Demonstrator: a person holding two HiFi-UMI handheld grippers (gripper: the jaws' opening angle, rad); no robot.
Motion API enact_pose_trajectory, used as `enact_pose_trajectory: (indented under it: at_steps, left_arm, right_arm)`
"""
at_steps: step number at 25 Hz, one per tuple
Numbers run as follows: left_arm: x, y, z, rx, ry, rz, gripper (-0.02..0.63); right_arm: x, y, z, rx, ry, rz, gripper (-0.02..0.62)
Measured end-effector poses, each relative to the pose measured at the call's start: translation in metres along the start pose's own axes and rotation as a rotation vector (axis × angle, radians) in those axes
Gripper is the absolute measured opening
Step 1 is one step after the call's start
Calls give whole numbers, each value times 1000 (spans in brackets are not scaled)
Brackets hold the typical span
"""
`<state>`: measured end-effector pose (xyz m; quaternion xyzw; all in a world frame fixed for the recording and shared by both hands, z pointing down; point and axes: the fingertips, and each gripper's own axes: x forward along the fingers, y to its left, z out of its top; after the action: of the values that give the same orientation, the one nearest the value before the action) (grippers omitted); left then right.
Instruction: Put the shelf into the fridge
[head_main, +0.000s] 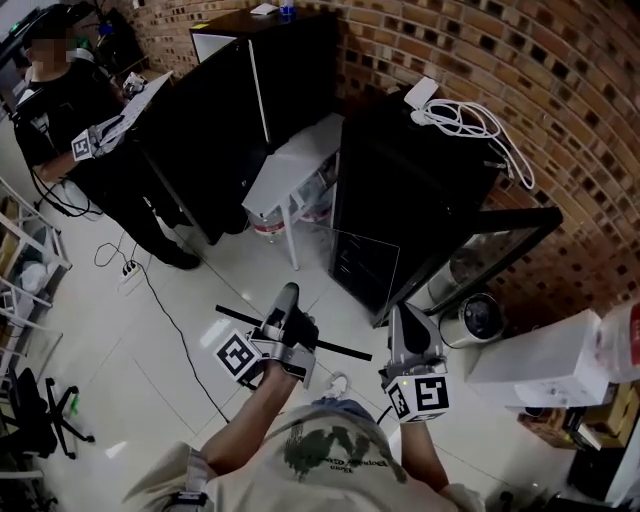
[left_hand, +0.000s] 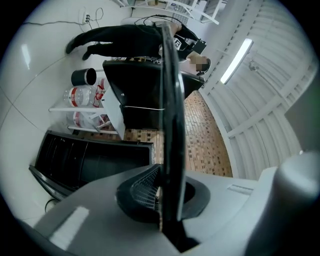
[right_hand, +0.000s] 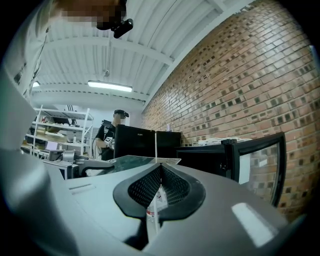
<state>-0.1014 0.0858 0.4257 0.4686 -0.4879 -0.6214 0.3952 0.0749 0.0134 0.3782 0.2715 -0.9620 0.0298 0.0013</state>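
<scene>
We hold the glass shelf (head_main: 335, 347) just before the open black fridge (head_main: 400, 190). The left gripper (head_main: 285, 300) clamps its dark trim and the right gripper (head_main: 400, 320) pinches the glass edge. Sliding it inside remains.

No words or numbers can be read anywhere. The cube (head_main: 238, 355) on the left gripper (head_main: 286, 293) and the cube (head_main: 421, 395) on the right gripper (head_main: 399, 313) bear black-and-white square marker patterns, not letters. So does another cube (head_main: 85, 145) held by a second person at ten o'clock. The shirt (head_main: 320, 450) at six o'clock carries a green print with a line of lettering too small to read. The bottles (left_hand: 80, 95) at nine o'clock in the left gripper view have red labels, the print blurred.
</scene>
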Motion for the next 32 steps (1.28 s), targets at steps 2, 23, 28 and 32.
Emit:
enact_pose_trajectory:
  at_steps: [2,23,28,32]
  left_arm:
    - [16,4,-6,4,12,0,6]
    - [99,58,-41,-36,113,74,6]
    - [119,73,-43,-46,159,79,6]
    - [136,85,-43,-62,209,94,6]
  right_arm:
    - [7,-15,2,3,-7,-7,0]
    - [34,-90,-7,15,17,-91,0]
    - [43,-99,-9,5,28,-131,0]
    - [53,-104,-11,1,34,-178,0]
